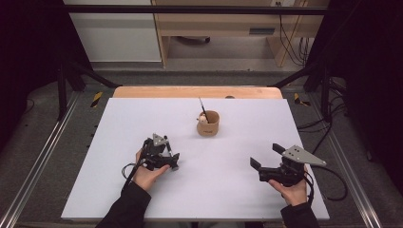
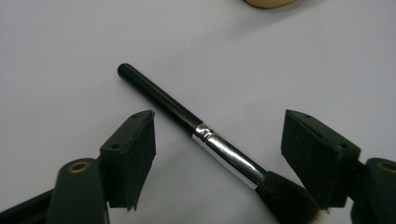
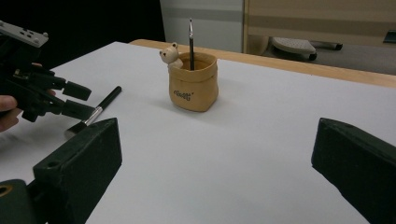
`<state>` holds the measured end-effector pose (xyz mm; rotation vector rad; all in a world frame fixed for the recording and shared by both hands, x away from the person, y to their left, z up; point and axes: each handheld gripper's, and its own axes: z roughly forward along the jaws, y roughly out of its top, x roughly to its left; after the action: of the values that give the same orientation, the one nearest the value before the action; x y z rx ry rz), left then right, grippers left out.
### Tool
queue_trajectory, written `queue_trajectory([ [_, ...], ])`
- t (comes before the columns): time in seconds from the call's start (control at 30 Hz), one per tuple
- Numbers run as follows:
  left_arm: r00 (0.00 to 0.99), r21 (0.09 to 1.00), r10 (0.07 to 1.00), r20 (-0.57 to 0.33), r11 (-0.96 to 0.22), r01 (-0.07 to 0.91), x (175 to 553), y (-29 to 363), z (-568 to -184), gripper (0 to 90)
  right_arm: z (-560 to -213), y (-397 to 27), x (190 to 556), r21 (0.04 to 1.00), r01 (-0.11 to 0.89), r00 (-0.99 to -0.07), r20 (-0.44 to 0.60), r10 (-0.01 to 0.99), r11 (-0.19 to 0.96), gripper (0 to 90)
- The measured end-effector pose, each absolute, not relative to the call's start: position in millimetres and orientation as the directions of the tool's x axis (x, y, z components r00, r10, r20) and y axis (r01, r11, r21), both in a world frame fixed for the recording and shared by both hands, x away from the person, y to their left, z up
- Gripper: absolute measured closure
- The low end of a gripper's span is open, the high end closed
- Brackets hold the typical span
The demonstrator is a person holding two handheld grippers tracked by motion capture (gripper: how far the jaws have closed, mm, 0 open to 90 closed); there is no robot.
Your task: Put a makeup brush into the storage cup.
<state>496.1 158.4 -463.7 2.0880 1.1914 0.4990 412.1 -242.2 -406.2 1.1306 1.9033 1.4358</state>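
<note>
Near the tan pot [image 1: 208,124], L gripper [image 1: 166,155] is hovering, jaws wide, straddling a makeup brush [image 2: 212,142] w/o gripping; R gripper [image 1: 265,161] is gaping, holding nothing.

Both tools are matte black and each is held in a bare hand coming out of a dark long sleeve [image 1: 124,204]. The left tool [image 1: 172,160] carries a small grey three-cornered plate with drilled holes on top and trails a black cable that loops just beside its hand; seen along its own jaws, these are blocky black wedges with small screw holes and a brass-coloured ring at each pivot. The right tool [image 1: 264,156] bears a longer grey three-cornered plate, also drilled, and a black cable curling away behind its hand.
</note>
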Motion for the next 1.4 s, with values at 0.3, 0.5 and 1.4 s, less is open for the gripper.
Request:
queue_trajectory([
  [0.3,0.507,0.682,0.862,-0.003,-0.369,0.631,497.6,156.6,-468.8,38.8,-407.2,-241.0,412.6,0.941,0.323,-0.531,0.091,0.843,0.102,2.3],
  [0.5,0.497,0.677,0.867,-0.031,-0.348,0.648,498.1,158.1,-470.9,46.7,-407.2,-240.8,412.5,0.941,0.323,-0.531,0.091,0.842,0.103,2.4],
  [1.4,0.5,0.645,0.865,-0.043,-0.358,0.675,497.2,165.8,-468.0,72.7,-408.1,-240.4,412.7,0.937,0.332,-0.533,0.094,0.841,0.106,2.4],
])
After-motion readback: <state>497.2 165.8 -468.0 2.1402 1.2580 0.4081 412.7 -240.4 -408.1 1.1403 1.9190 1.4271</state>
